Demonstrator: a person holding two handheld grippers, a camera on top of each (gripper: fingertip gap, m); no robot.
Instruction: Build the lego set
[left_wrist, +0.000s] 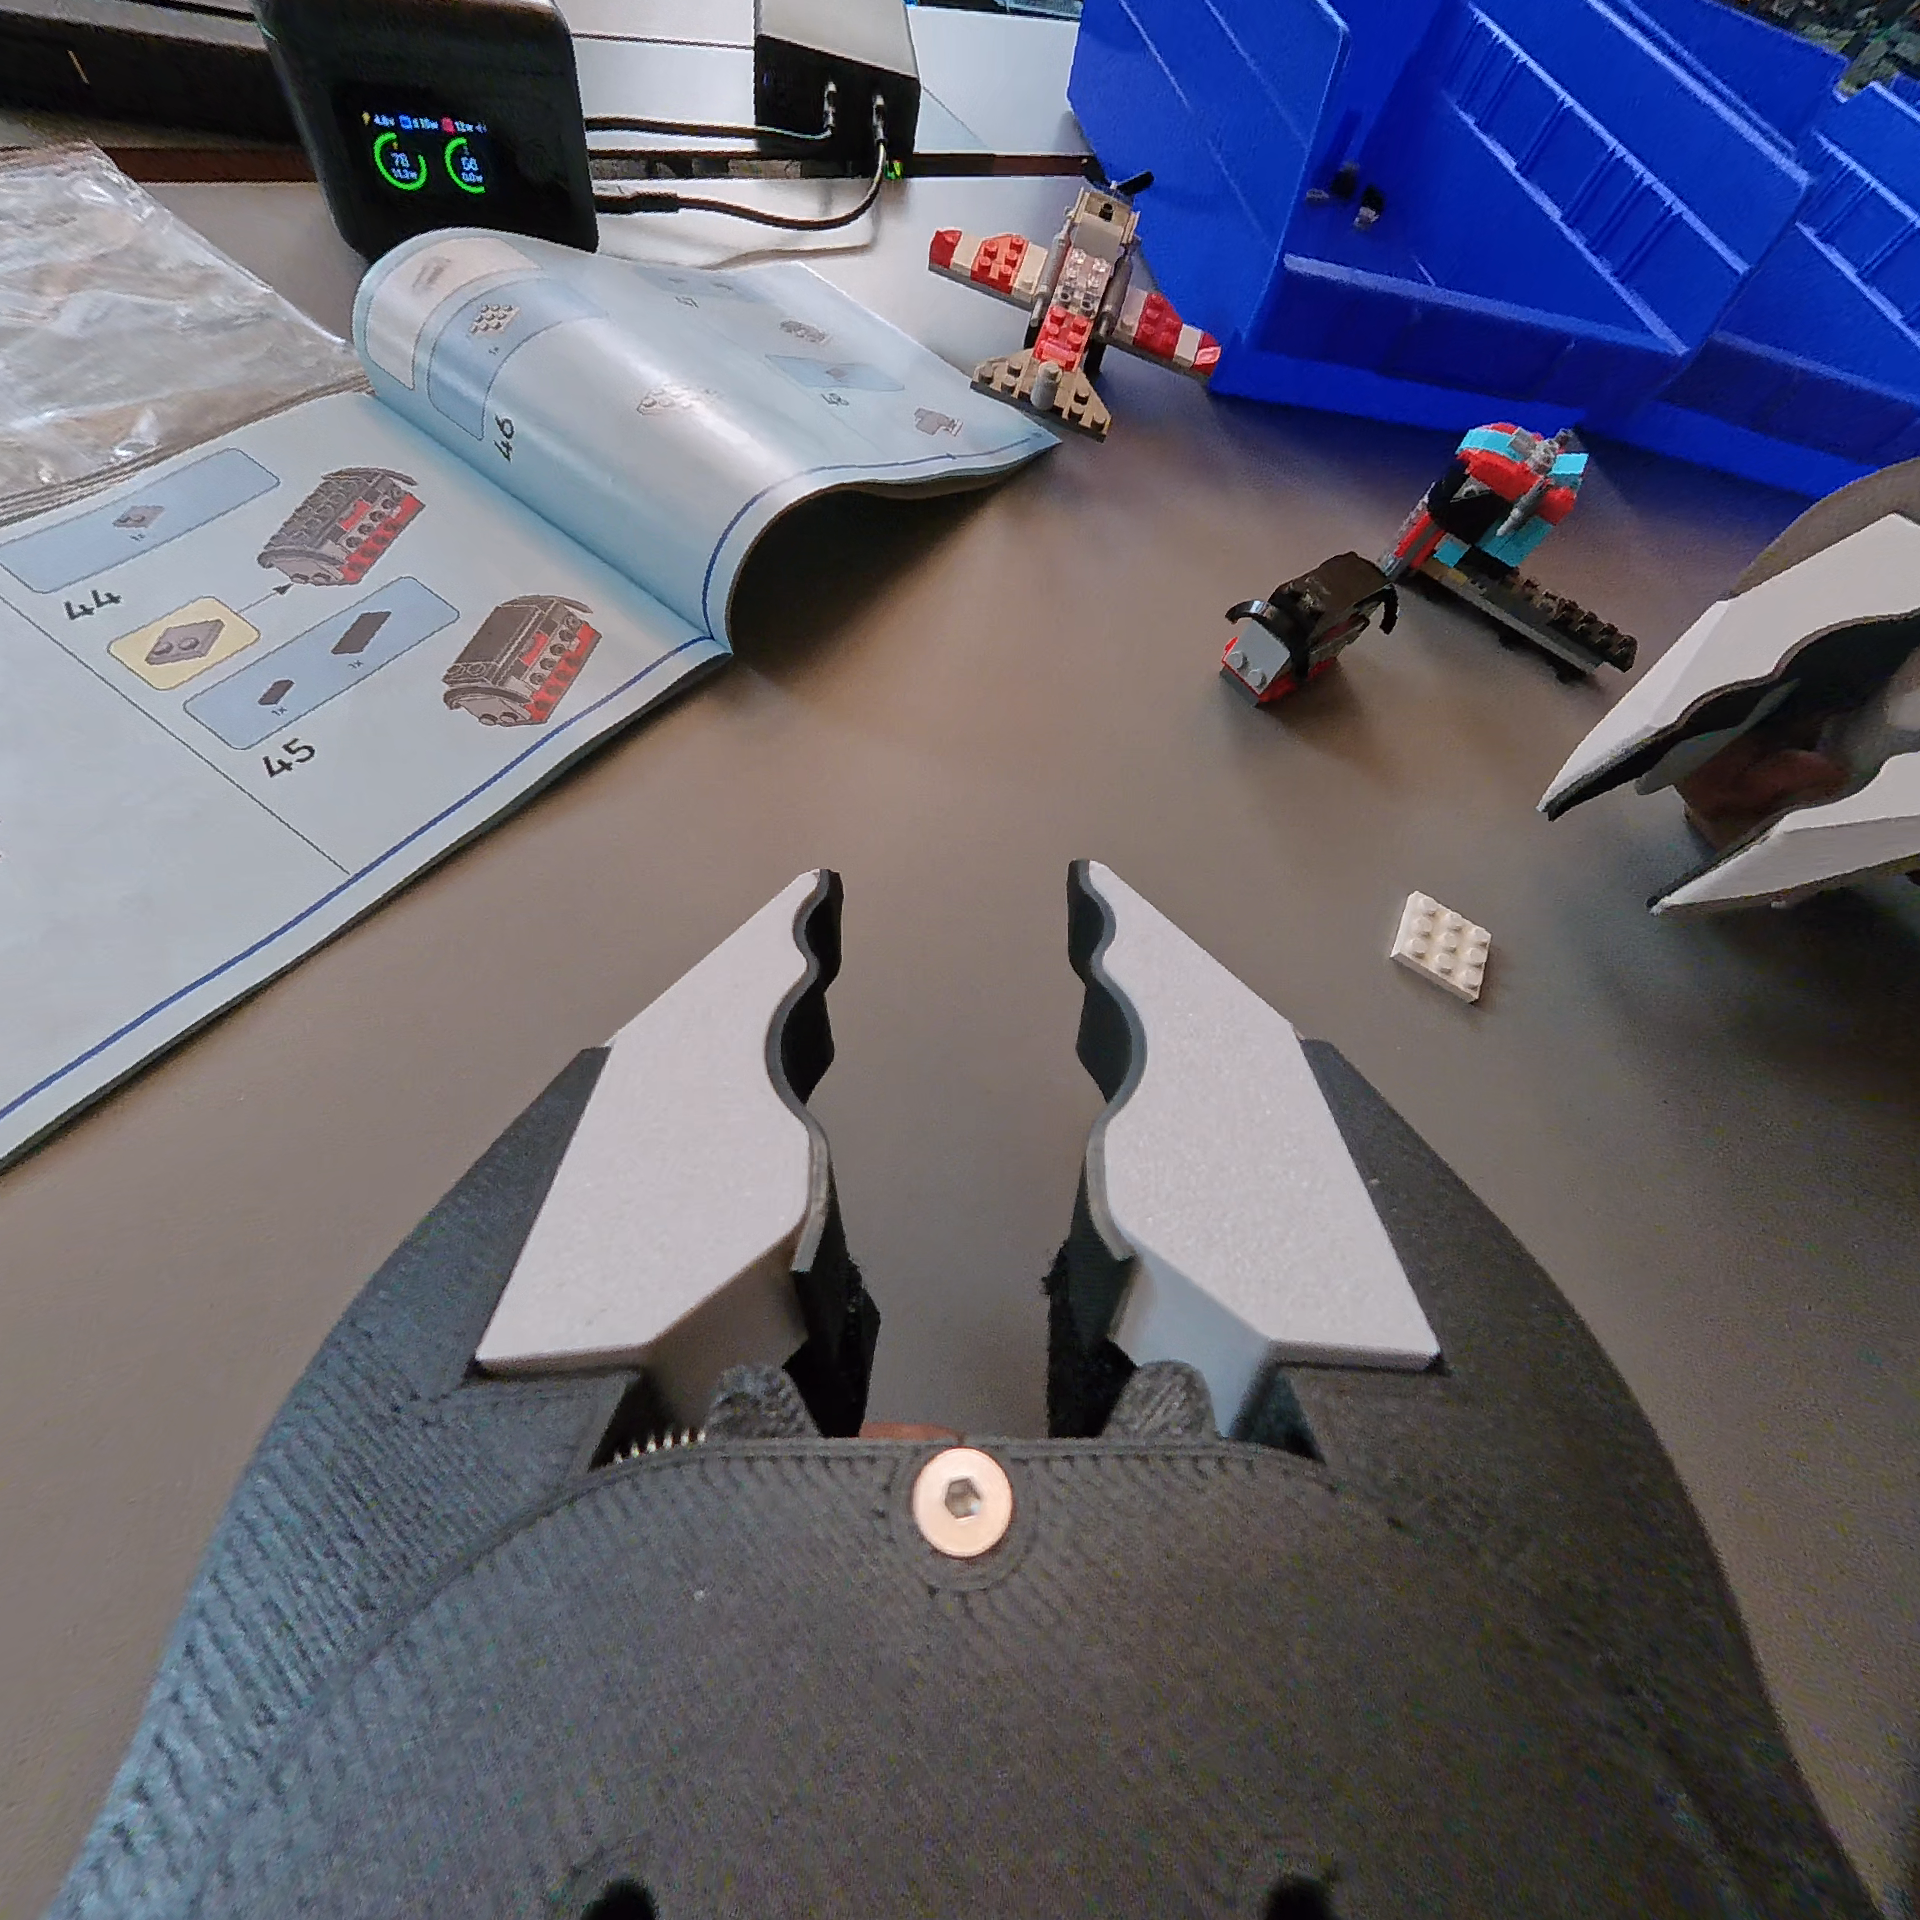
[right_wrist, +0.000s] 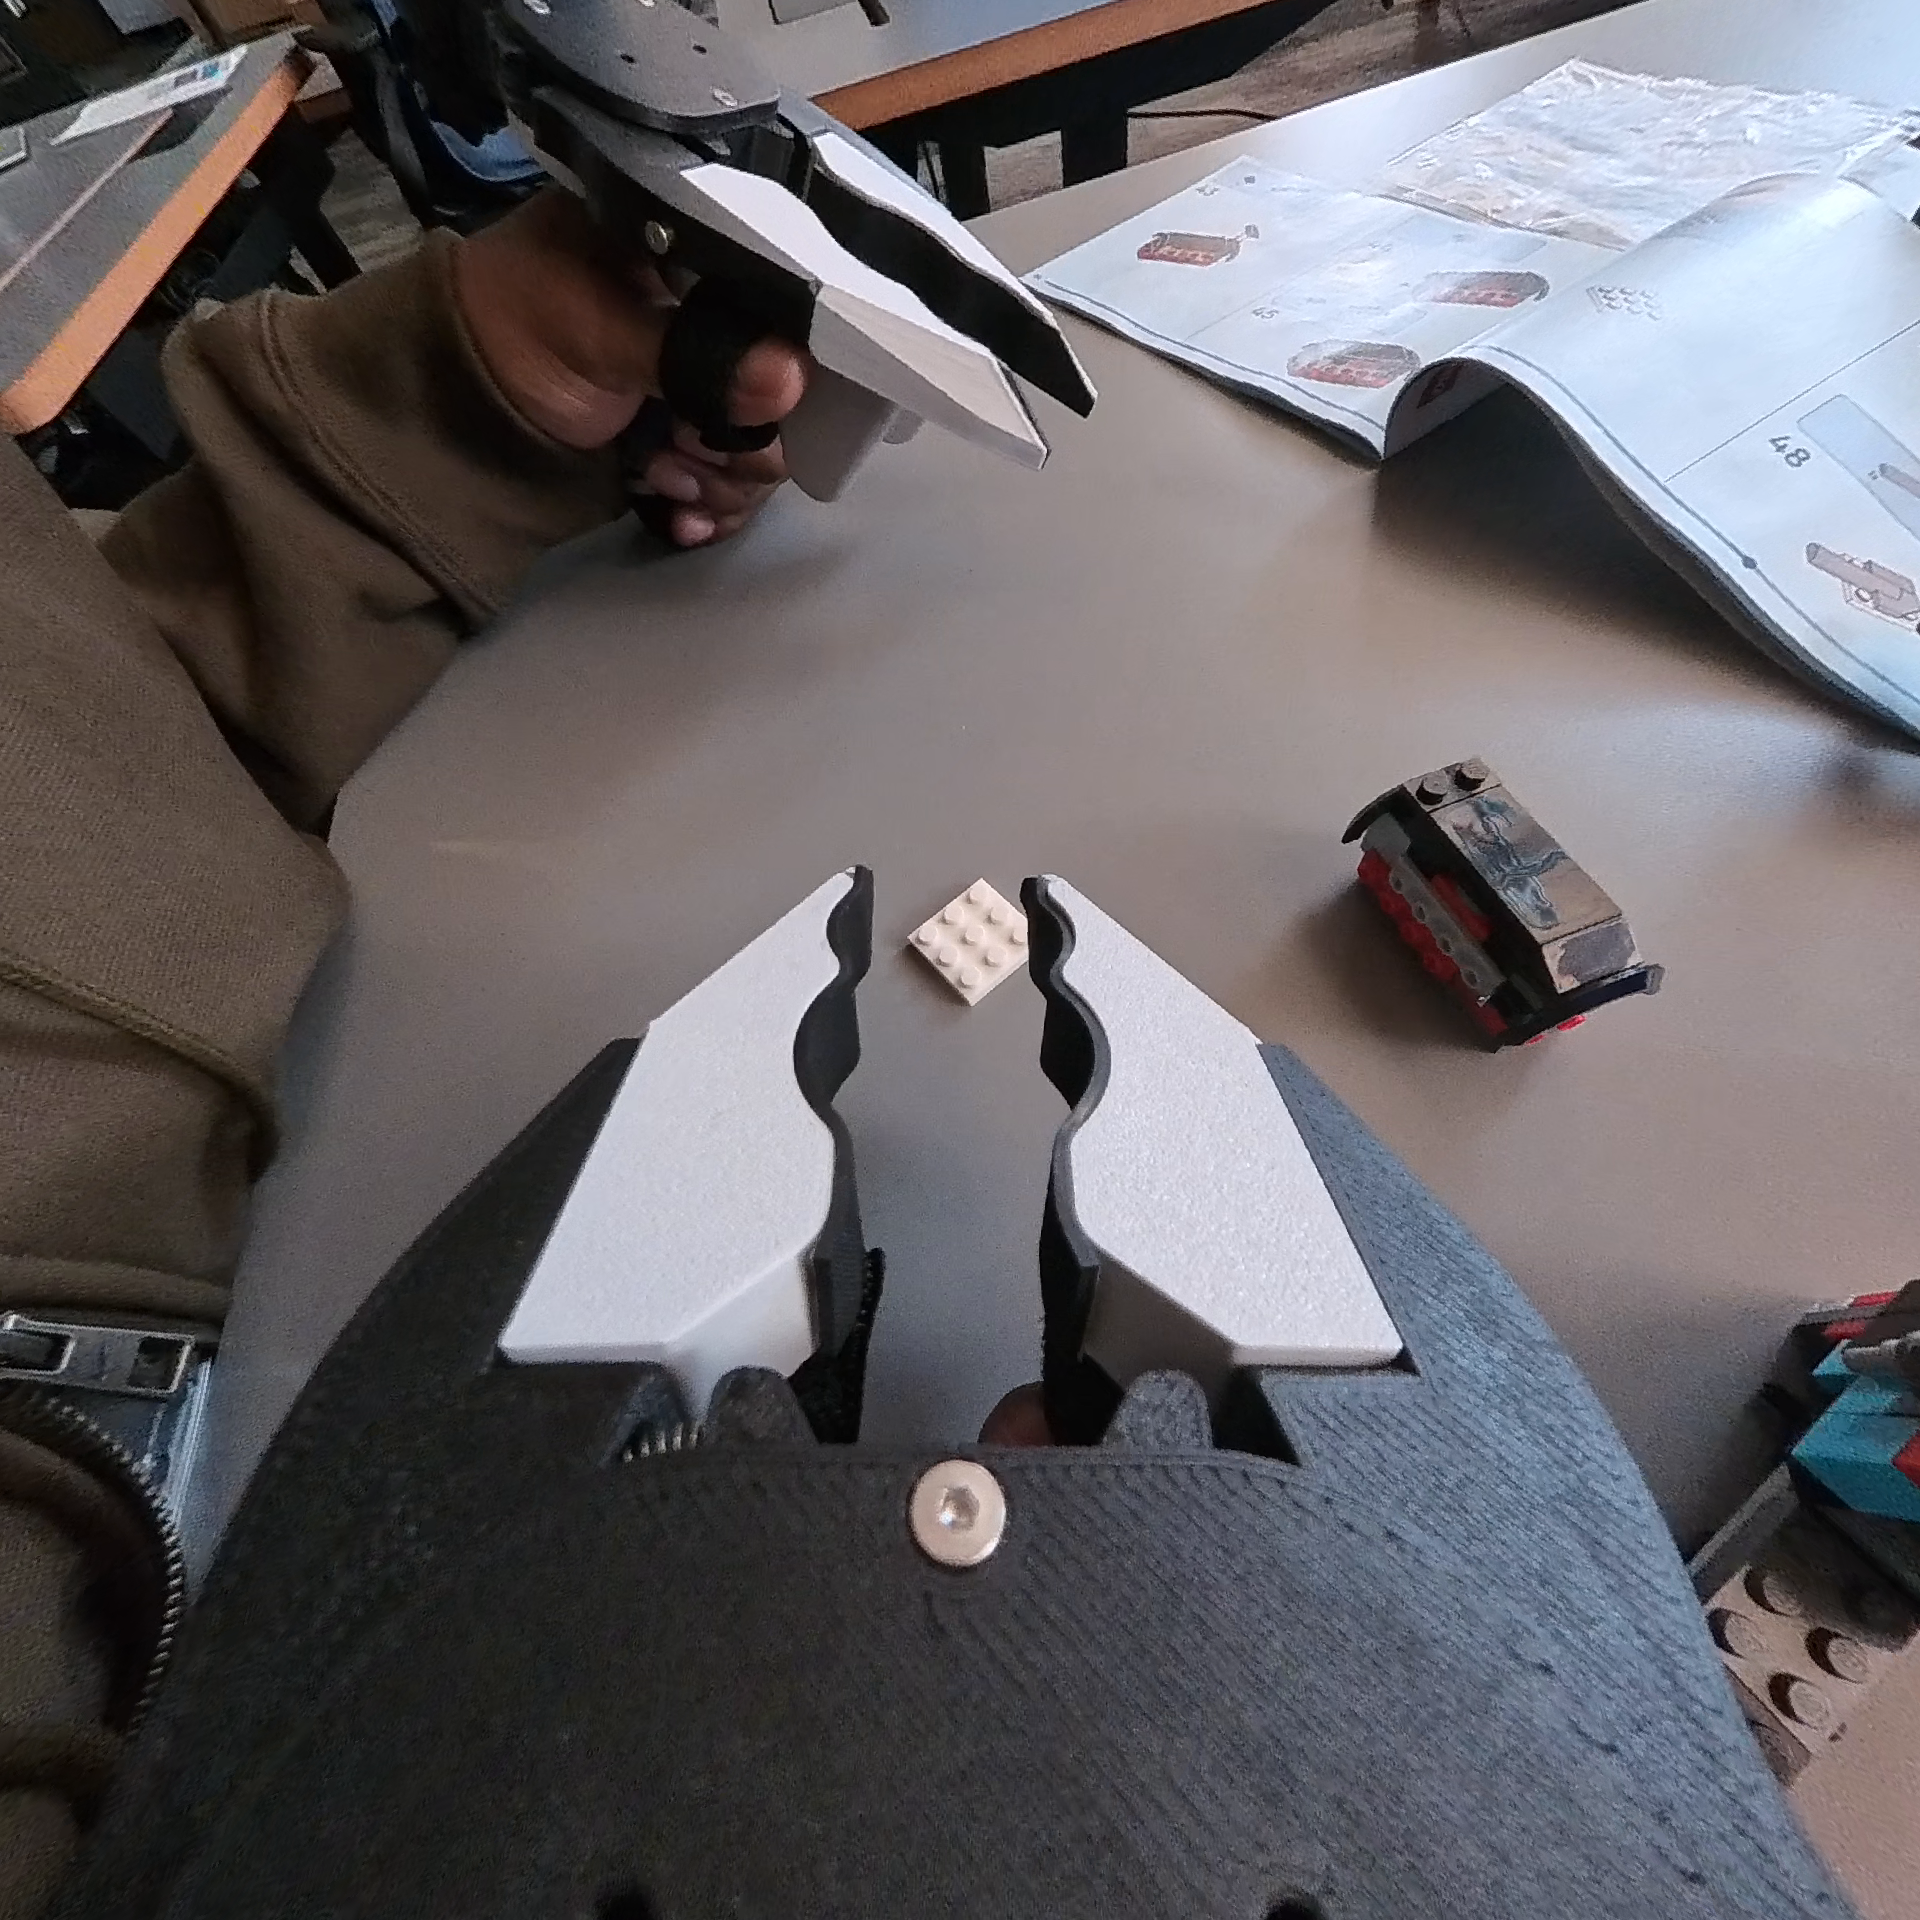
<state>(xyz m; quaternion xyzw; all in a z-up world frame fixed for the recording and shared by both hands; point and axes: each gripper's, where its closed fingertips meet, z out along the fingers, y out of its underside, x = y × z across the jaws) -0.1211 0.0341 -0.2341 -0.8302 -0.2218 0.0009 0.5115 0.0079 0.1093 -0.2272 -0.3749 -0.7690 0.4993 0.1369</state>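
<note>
A small white studded plate (right_wrist: 968, 943) lies flat on the grey table (right_wrist: 935, 665), seen between the tips of the right gripper (right_wrist: 948, 883). That gripper's fingers are spread, with a clear gap on the left side of the plate; on the right side the pad hides the plate's edge, so contact there cannot be judged. From the left wrist view the same plate (left_wrist: 1442, 943) rests on the table just below the right gripper's tips.

The left gripper (left_wrist: 954, 878) hangs over bare table with its fingers spread wide and nothing between them. A hand (right_wrist: 665, 416) in a brown sleeve (right_wrist: 343, 499) holds it, resting at the table's edge.

To the right of the plate sits a small black and red brick model (right_wrist: 1496, 904). Farther off stand a red and teal model on a dark base (left_wrist: 1496, 520) and a red and tan brick plane (left_wrist: 1075, 312) beside blue bins (left_wrist: 1507, 208). An open instruction booklet (left_wrist: 343, 623) lies at the left, with a clear plastic bag (left_wrist: 125, 312) and a black device with a lit screen (left_wrist: 436, 125) beyond it.
</note>
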